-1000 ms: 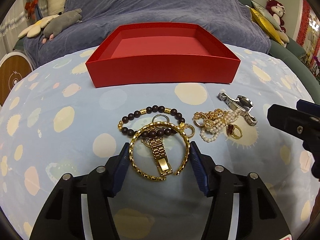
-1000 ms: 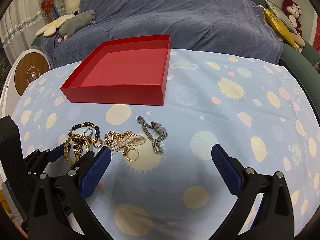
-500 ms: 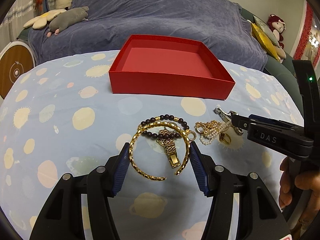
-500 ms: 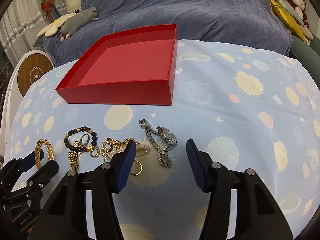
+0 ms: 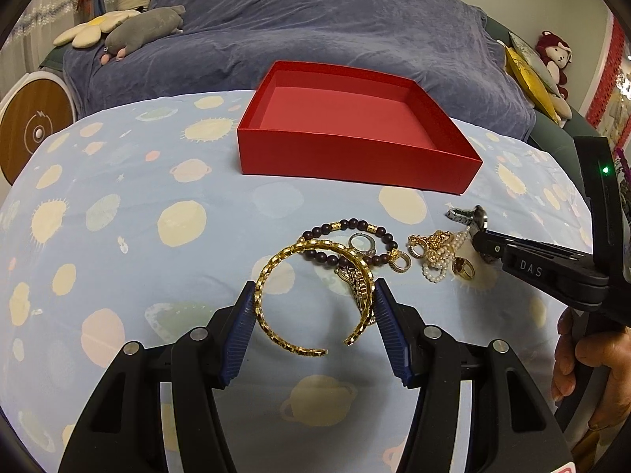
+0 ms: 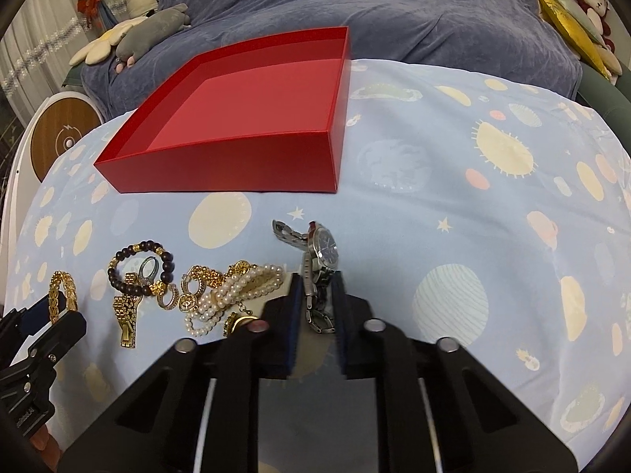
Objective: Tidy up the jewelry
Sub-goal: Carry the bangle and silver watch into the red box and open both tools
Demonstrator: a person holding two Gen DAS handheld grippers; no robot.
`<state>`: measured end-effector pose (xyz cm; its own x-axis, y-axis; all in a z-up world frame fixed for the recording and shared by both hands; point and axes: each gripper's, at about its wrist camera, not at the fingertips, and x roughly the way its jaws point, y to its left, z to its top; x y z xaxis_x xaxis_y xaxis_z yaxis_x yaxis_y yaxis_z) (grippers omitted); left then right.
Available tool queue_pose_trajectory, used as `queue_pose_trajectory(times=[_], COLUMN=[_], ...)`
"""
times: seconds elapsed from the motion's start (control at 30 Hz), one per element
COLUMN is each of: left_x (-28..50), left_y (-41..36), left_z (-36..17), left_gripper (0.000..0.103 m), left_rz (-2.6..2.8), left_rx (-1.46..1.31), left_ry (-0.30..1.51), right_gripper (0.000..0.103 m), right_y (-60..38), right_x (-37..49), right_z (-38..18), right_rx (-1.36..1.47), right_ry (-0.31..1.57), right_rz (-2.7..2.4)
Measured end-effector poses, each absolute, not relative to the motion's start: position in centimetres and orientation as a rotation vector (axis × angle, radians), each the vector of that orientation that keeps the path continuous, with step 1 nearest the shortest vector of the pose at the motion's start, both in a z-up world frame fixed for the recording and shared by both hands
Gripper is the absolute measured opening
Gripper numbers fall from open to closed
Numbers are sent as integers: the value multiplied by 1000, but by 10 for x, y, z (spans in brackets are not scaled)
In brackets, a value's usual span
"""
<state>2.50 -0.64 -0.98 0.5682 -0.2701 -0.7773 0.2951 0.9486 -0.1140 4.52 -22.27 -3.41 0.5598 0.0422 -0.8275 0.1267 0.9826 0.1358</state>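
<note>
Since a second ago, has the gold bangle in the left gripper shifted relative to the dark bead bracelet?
Yes. The gold bangle, clamped in the left gripper, has lifted off the gold watch band; its far rim now overlaps the dark bead bracelet less.

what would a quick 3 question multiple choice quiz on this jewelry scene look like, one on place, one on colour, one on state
1. Where is the red box?
A. beyond the jewelry pile on the tablecloth
B. on the sofa
C. on the floor

2. What colour is the open bangle between the left gripper pads?
A. silver
B. gold
C. black

3. What is the right gripper doing?
A. hanging open over the box
B. shut on the pearl strand
C. shut on the silver watch band

Answers:
1 A, the box stands on the patterned cloth behind the pieces.
2 B, its links are yellow gold.
3 C, the pads press the metal band, with the dial standing above them.
</note>
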Motion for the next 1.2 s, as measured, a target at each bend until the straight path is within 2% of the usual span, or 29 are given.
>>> queue_pose_trajectory(times=[0.3,0.53,0.8,1.0,1.2], left_x=[26,36,113,202,268], left_y=[-1,0,-23,-54,-82], left_z=[-3,28,85,82,45], left_gripper=[56,56,56,56,56], left_rz=[-328,-358,-391,-393,-361], left_rx=[12,-13,33,33,86], left_ry=[886,861,768,786,834], right_gripper=[8,8,8,8,8], right_y=[-222,-218,-231,-241,-248], right_x=[33,26,98,183,249], right_z=[-7,41,93,82,39], right_rx=[226,228,195,189,203], right_ry=[911,820,737,777,874], right_rz=[-12,50,74,44,38])
